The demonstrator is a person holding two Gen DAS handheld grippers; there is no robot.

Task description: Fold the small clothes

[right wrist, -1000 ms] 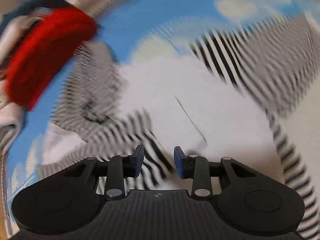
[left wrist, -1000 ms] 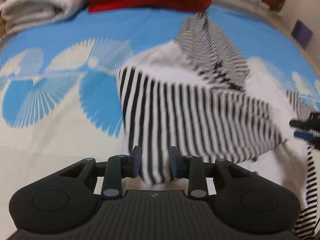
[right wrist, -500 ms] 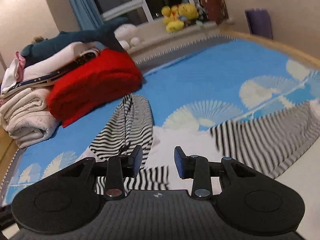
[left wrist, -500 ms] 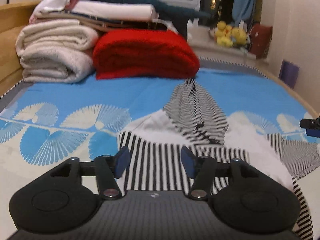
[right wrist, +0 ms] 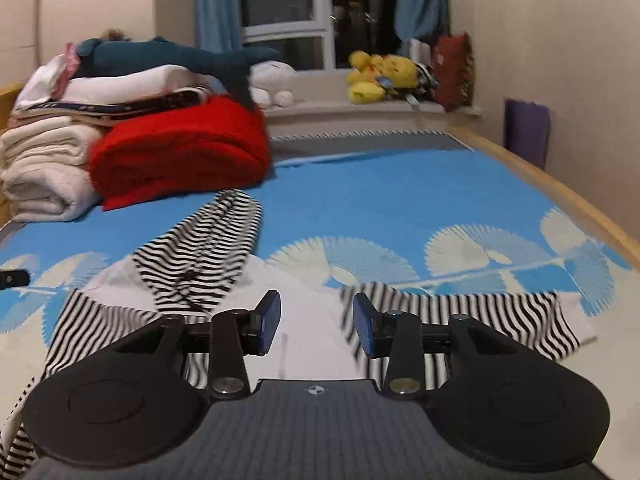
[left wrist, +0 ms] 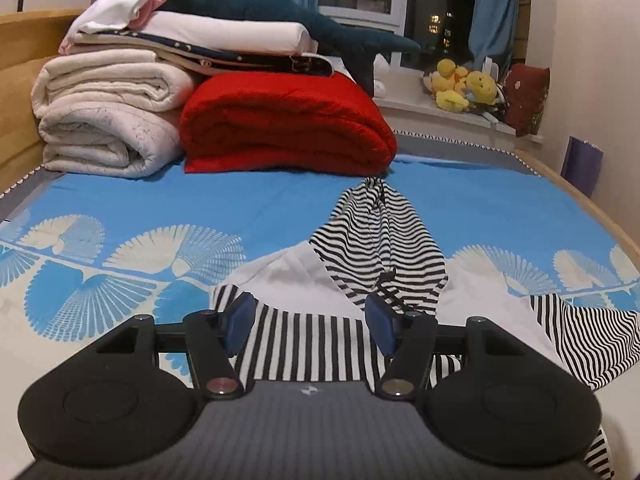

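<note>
Striped garment [left wrist: 304,344] soft knit cloth; red blanket [left wrist: 284,124] fuzzy; tongs [left wrist: 306,322] matt plastic.

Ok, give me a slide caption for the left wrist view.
Open left gripper above a striped hoodie spread on a blue bedsheet.

This is a bedroom in a home, seen from low over a bed [left wrist: 532,164] with a wooden frame and a blue sheet [left wrist: 240,208] printed with white fan shapes. At the far left of the bed lies a pile of folded bedding: cream blankets [left wrist: 104,120], a red blanket [left wrist: 284,124] and a dark teal plush shark [left wrist: 280,8] on top. Behind the bed there is a window [right wrist: 288,12] with blue curtains [right wrist: 216,4], dark outside, and on its sill at the far right sit yellow plush toys [right wrist: 380,76].
</note>
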